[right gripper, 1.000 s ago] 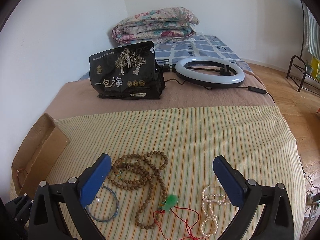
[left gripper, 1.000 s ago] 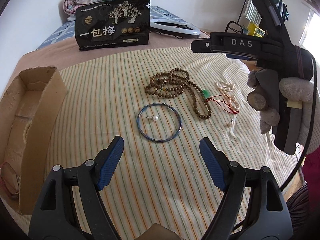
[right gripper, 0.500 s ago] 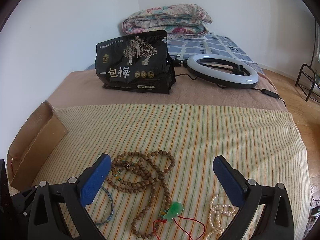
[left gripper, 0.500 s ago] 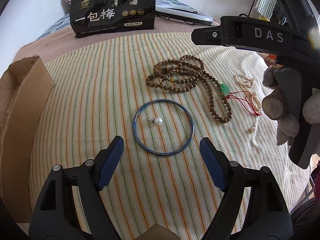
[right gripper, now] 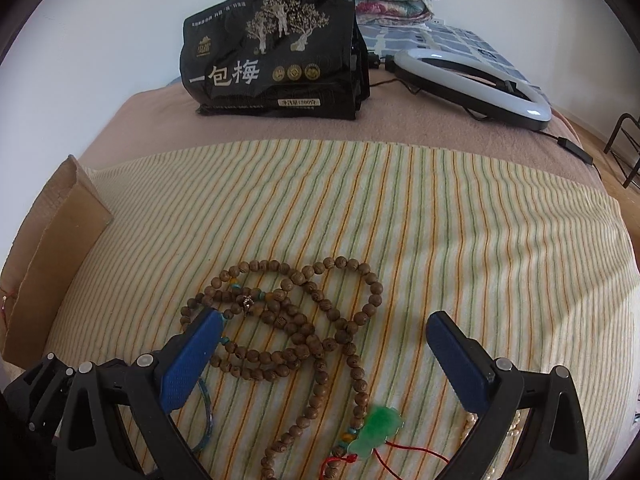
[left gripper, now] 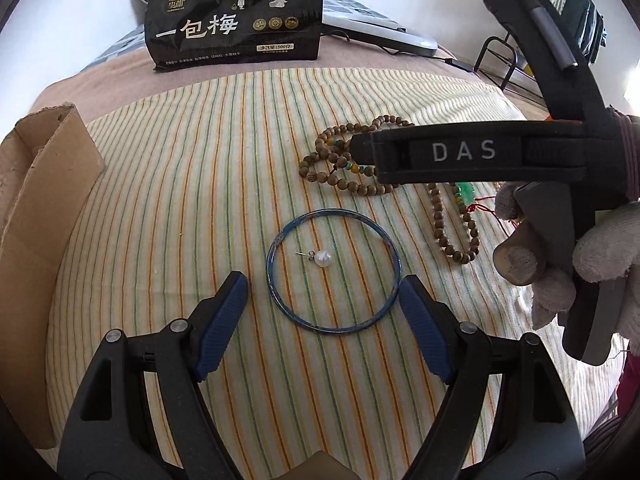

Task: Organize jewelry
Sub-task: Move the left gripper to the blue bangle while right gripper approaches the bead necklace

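A blue bangle (left gripper: 333, 271) lies on the striped cloth with a pearl earring (left gripper: 321, 258) inside its ring. My left gripper (left gripper: 323, 320) is open and empty, its blue pads either side of the bangle's near edge, just above it. A brown wooden bead necklace (right gripper: 296, 320) with a green pendant (right gripper: 378, 432) lies to the right; it also shows in the left wrist view (left gripper: 340, 164). My right gripper (right gripper: 324, 354) is open and empty, hovering over the beads. A pearl strand (right gripper: 514, 436) is mostly hidden behind the right finger.
A cardboard box (left gripper: 44, 208) stands at the left edge of the cloth. A black snack bag (right gripper: 276, 52) and a ring light (right gripper: 472, 80) sit at the back. The right gripper's body (left gripper: 472, 156) crosses the left wrist view.
Both grippers have moved forward and lower. The left now brackets the bangle; the right has come in over the bead necklace. Jaws stayed open.
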The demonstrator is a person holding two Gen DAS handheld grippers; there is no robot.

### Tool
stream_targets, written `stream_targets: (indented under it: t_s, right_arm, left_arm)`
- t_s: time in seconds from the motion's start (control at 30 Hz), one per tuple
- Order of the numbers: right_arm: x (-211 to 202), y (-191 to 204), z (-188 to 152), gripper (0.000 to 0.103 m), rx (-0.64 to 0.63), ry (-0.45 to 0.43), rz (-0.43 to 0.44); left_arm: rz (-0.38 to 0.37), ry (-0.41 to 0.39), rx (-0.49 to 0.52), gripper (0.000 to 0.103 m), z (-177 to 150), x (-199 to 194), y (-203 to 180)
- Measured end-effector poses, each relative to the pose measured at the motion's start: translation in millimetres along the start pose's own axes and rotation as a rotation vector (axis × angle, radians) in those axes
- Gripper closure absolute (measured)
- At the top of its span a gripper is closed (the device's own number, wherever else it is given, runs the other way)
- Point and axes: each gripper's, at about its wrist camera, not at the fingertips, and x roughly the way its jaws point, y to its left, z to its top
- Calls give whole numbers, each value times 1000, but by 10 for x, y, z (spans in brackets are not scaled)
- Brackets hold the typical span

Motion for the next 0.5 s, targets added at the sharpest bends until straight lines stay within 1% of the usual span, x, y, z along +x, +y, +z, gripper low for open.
stream_targets:
  t_s: [0.07,0.2,0.27,0.37,0.4,0.43,0.47,0.5]
  right_arm:
    - [48,6,-10,0,-4,19,-6]
    - [84,40,6,0,-25,29,-22]
    - [91,61,6,2,-37,29,-29]
    - [95,103,-3,11,-62,18,-39]
    - [96,122,8,15,-69,15,-38]
    - [90,137,7,21,-76,11,-35]
    - [82,154,9,25,-80,6,-31]
    - [77,159,11,34,-80,3,-28]
  left_arm:
    - [4,-4,4,23,-6,7,-4]
    - [2,-5,10,23,-2,23,-7]
    - [2,-8,10,23,1,26,-4]
    - [7,-14,14,23,-2,32,-16]
    - [7,-15,14,23,-1,33,-16]
    - [7,-15,13,23,1,33,-15]
    - [8,-16,11,26,2,31,-11]
    - [8,-17,9,29,4,29,-5]
